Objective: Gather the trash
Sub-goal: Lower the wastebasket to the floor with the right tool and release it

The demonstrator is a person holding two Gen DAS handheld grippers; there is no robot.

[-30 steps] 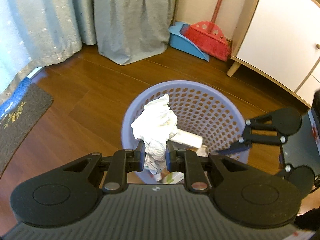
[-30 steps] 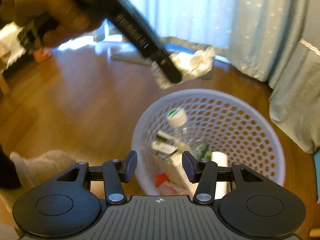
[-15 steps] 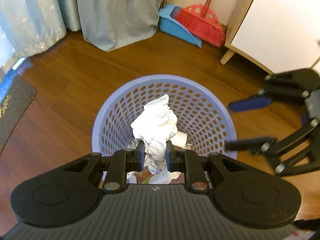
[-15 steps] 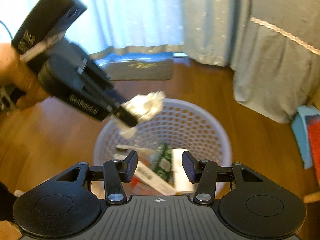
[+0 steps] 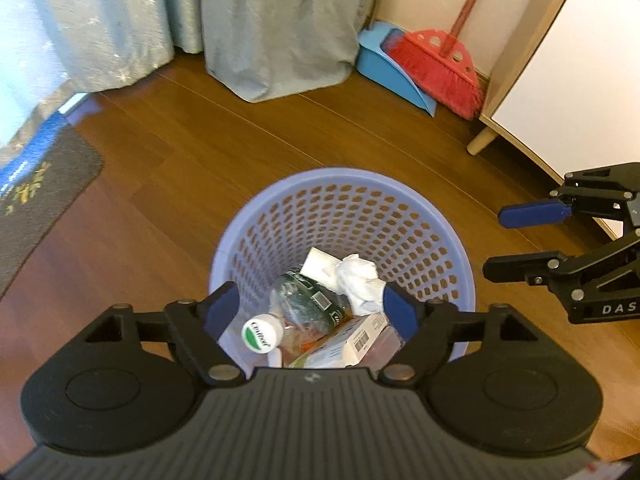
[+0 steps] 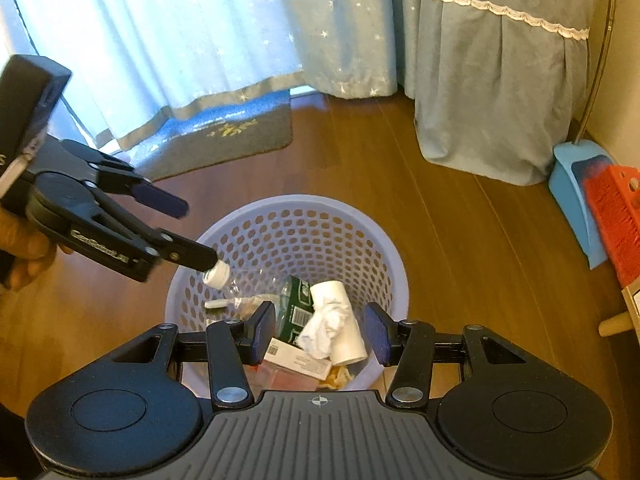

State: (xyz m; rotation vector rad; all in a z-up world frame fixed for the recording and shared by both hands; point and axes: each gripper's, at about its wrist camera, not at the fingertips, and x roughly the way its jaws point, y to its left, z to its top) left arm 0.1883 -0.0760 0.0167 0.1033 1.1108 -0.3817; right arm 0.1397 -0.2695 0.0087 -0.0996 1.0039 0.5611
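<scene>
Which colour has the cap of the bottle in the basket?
White with green print, the bottle cap shows best in the left wrist view.

Perforated lilac plastic basket [image 5: 424,216], crumpled white paper wad [image 5: 358,276], glossy brown wood floor [image 5: 168,184].

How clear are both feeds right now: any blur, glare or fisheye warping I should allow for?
Left wrist view: sharp on the basket; the cabinet edge bows from the fisheye. Right wrist view: backlit curtain washes out pale blue, the broom smears at the frame edge, trash stays readable.
</scene>
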